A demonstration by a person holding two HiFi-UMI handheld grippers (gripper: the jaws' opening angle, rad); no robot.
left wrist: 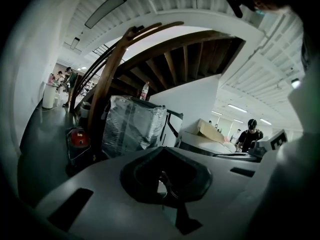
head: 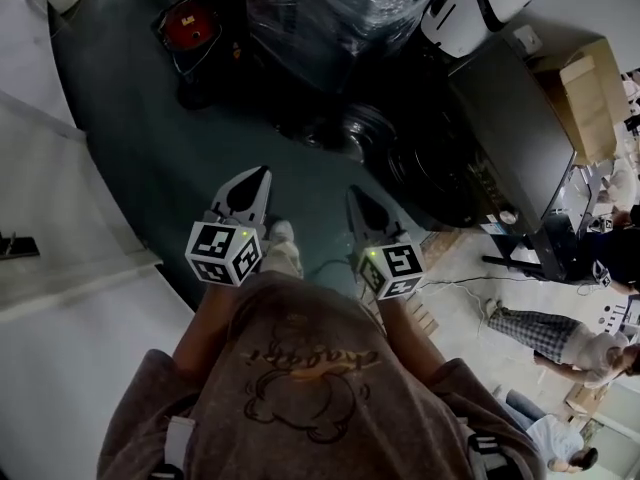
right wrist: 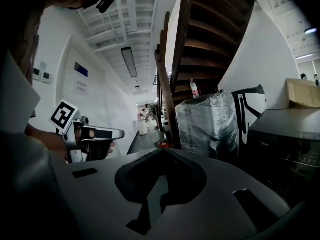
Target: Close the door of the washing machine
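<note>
Left gripper (head: pixel 262 175) and right gripper (head: pixel 354 198) are both pressed together, pinching nothing, held side by side; the dark washing machine (head: pixel 505 133) stands ahead, off the right claw's right side

Dark floor (head: pixel 150 118), white walls (right wrist: pixel 100 59), wooden staircase (left wrist: pixel 165 59), ceiling strip lights (left wrist: pixel 105 10).

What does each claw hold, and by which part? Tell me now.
Nothing is held. The left claw and the right claw are both shut, with nothing between their jaws, and neither touches any object.
</note>
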